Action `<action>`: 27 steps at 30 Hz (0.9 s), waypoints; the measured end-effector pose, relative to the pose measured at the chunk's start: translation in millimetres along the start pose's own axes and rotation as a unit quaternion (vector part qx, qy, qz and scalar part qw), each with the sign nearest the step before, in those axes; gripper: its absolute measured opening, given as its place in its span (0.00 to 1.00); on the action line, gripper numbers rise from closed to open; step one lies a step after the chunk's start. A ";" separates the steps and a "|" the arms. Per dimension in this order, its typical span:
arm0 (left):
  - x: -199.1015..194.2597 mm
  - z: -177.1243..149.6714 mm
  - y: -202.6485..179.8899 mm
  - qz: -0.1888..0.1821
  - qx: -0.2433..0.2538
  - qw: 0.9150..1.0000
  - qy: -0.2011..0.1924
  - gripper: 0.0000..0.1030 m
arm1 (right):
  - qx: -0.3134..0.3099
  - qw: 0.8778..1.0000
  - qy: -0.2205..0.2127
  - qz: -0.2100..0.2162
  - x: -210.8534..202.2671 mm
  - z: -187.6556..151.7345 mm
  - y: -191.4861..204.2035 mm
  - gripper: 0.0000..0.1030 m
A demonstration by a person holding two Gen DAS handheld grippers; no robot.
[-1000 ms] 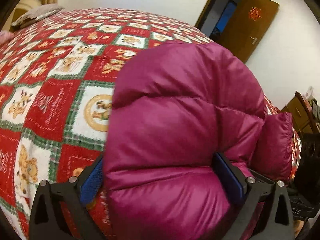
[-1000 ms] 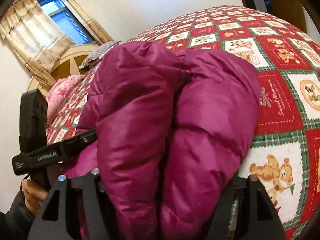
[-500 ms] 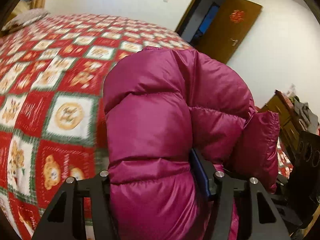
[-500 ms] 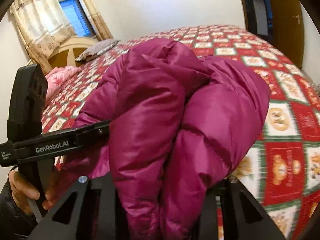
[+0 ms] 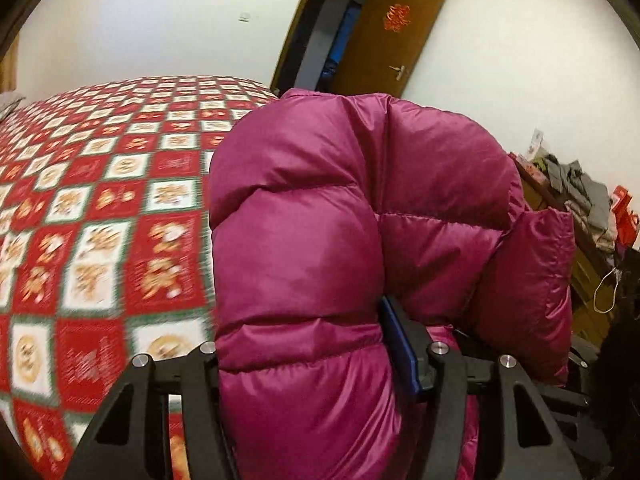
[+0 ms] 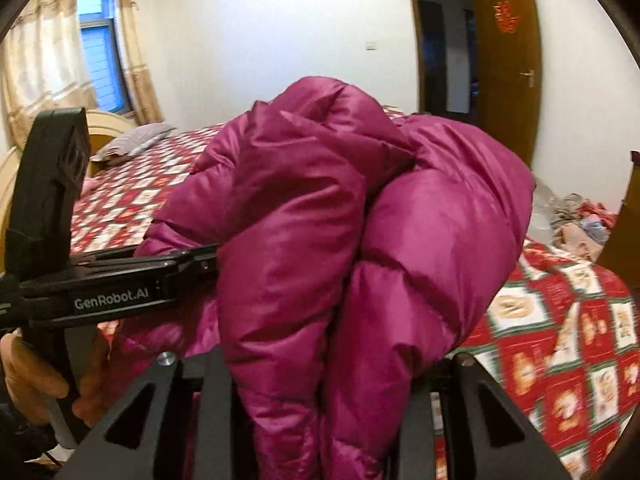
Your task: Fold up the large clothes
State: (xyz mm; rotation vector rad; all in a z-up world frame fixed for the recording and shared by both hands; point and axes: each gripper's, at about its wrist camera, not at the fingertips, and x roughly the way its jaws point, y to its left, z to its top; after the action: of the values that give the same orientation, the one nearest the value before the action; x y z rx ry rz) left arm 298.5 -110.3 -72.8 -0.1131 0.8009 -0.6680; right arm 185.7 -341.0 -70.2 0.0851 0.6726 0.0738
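Note:
A magenta puffer jacket (image 5: 304, 248) is bunched up and held above the red patterned bedspread (image 5: 92, 208). My left gripper (image 5: 308, 344) is shut on a thick fold of the jacket; its blue pad shows on the right finger (image 5: 400, 344). My right gripper (image 6: 332, 380) is shut on another bundle of the jacket (image 6: 360, 240). The left gripper's black body also shows at the left of the right wrist view (image 6: 108, 284), gripped by a hand. The fingertips are buried in fabric.
The bed (image 6: 568, 320) fills the lower view, with a pillow (image 6: 132, 144) at the headboard. An open brown door (image 5: 384, 40) and a curtained window (image 6: 96, 52) are behind. A cluttered dresser (image 5: 576, 208) stands at right; clothes lie on the floor (image 6: 580, 220).
Both grippers have lifted the jacket higher off the bed and tilted upward, so more wall and door show. The left gripper closed tighter on the fabric.

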 end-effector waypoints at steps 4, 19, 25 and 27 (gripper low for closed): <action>32.0 9.7 -10.2 0.008 0.013 1.000 0.017 0.57 | 0.011 1.000 0.009 -0.019 13.9 1.6 -31.5 0.31; 134.6 22.0 -13.4 0.074 0.021 0.995 0.070 0.56 | 0.081 0.993 0.077 -0.029 85.6 2.6 -104.1 0.31; 153.6 18.0 -13.5 0.091 0.029 0.993 0.076 0.63 | 0.105 0.990 0.090 -0.019 90.0 -4.7 -109.0 0.32; 158.3 16.1 -12.0 0.097 0.030 0.992 0.074 0.68 | 0.119 0.988 0.092 -0.018 90.6 -5.2 -117.8 0.43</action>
State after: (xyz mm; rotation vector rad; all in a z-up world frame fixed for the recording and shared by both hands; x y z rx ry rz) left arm 383.4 -216.2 -156.7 0.0702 0.9210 -0.5199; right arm 257.9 -449.1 -142.4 0.2980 0.8663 -0.0344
